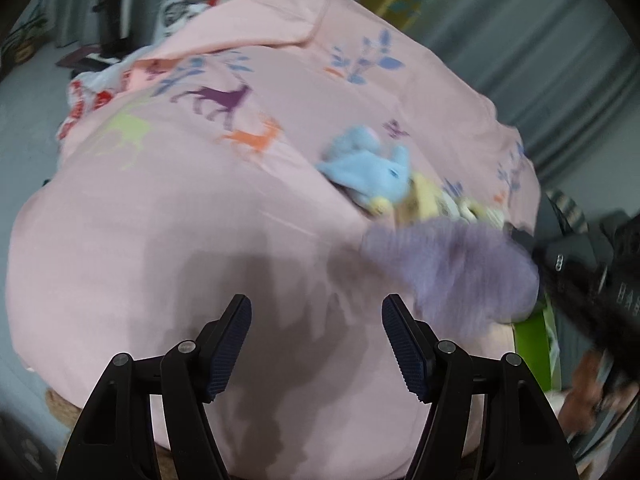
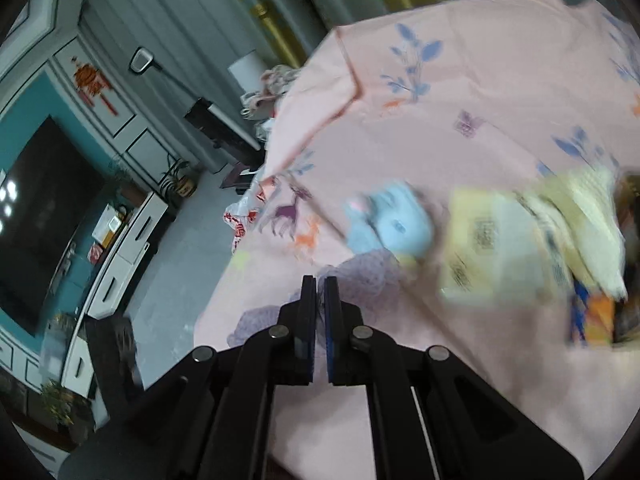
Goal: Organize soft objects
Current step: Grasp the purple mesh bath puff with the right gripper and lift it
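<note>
The right gripper (image 2: 319, 280) is clenched on a purple fuzzy cloth (image 1: 452, 268), lifted just above the pink deer-print bedsheet (image 1: 200, 220); the left gripper (image 1: 316, 312) hangs released over bare sheet. A blue plush toy (image 1: 368, 168) lies beyond, beside a yellow packet (image 2: 492, 244). Best to keep the pinch firm, carry the cloth low, and keep it from dragging the plush.

Left tool (image 1: 316, 344), black linkage arms, silver pivots, ribbed blue pads
</note>
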`<control>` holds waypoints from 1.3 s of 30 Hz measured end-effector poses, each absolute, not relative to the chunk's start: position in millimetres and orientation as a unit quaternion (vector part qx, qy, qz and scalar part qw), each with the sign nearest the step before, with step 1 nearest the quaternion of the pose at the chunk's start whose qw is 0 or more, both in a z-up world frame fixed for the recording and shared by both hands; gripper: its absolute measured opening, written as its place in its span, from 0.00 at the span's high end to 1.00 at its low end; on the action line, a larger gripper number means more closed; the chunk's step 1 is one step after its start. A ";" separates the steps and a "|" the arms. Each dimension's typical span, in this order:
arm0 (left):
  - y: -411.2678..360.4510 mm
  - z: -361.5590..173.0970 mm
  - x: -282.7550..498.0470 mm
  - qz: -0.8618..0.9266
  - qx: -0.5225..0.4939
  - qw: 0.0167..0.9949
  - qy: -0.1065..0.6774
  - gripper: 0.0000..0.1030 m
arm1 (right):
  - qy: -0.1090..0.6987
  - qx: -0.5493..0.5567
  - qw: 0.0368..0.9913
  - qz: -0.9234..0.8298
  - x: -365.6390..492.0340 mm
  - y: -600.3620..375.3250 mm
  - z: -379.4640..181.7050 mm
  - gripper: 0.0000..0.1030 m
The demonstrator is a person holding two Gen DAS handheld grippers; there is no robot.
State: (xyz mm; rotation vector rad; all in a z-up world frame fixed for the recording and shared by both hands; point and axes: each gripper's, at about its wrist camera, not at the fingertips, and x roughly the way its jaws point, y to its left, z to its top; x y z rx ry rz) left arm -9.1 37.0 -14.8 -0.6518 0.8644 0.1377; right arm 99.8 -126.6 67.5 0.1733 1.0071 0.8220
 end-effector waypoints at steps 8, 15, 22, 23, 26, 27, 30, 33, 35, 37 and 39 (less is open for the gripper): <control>-27.5 -33.4 11.0 -0.005 -0.268 0.841 0.470 0.34 | 0.552 0.108 0.777 0.283 80.2 -210.3 1.7 0.89; -75.2 -45.3 11.5 -0.047 -0.228 0.832 0.504 0.34 | 0.542 0.152 0.782 0.267 75.2 -241.7 -0.8 0.37; -89.2 -52.4 18.0 -0.053 -0.223 0.831 0.506 0.62 | 0.572 0.156 0.748 0.297 75.2 -215.7 -26.1 0.37; -89.8 -52.5 18.1 -0.053 -0.223 0.833 0.504 0.66 | 0.578 0.159 0.742 0.300 74.9 -211.8 -30.5 0.37; -93.3 -54.5 19.9 -0.066 -0.228 0.829 0.506 0.77 | 0.590 0.164 0.727 0.312 73.6 -200.4 -41.9 0.40; -95.7 -55.0 20.4 -0.070 -0.228 0.829 0.506 0.77 | 0.591 0.167 0.724 0.315 72.6 -199.2 -43.3 0.43; -103.0 -51.8 20.6 -0.071 -0.214 0.835 0.502 0.78 | 0.593 0.173 0.718 0.320 70.4 -197.0 -45.3 0.55; -108.8 -44.3 21.1 -0.077 -0.204 0.841 0.495 0.79 | 0.591 0.174 0.719 0.321 68.2 -200.3 -42.3 0.65; -113.2 -37.8 21.0 -0.078 -0.193 0.847 0.489 0.79 | 0.584 0.182 0.722 0.324 65.9 -205.6 -37.4 0.67; -118.9 -30.0 22.2 -0.083 -0.186 0.853 0.481 0.79 | 0.571 0.183 0.732 0.324 63.7 -211.8 -27.3 0.68; -124.7 -19.5 22.2 -0.089 -0.176 0.861 0.468 0.79 | 0.560 0.185 0.740 0.324 62.9 -216.8 -19.7 0.68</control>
